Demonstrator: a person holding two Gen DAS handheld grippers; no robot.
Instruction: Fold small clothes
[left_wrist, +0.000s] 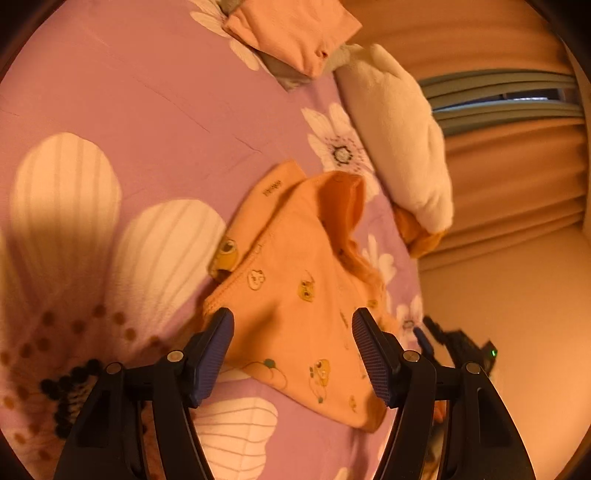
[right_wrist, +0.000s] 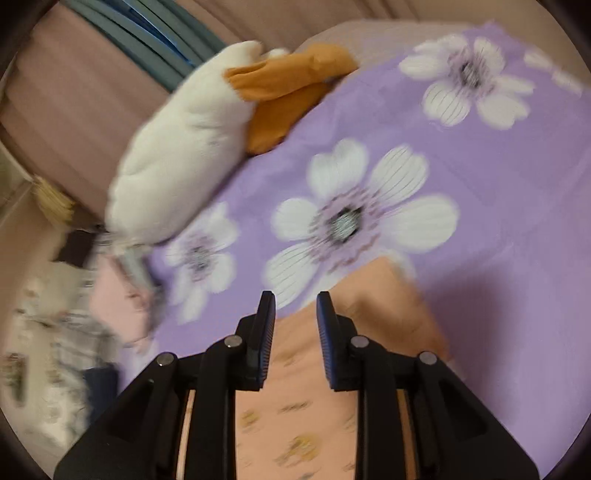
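On the purple flowered bedsheet (left_wrist: 155, 110) the orange printed garment (left_wrist: 295, 295) lies crumpled below both grippers, the left gripper (left_wrist: 291, 354) spread wide, the right gripper (right_wrist: 295, 332) narrowly parted, neither pinching cloth.

My matt cloth garment (left_wrist: 295, 295) lies on the smooth printed bedsheet (left_wrist: 155, 122), near the plush toy (left_wrist: 402, 136).

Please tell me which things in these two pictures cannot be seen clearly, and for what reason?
- Folded pink clothes, left wrist view: cut off by the top edge.
- Grey cloth under them: mostly covered, kind unclear.
- Orange printed garment, right wrist view: blurred, and partly hidden by the right gripper.
- Pile of patterned cloth, right wrist view: too blurred to identify.
- Plush toy: its face is not visible.
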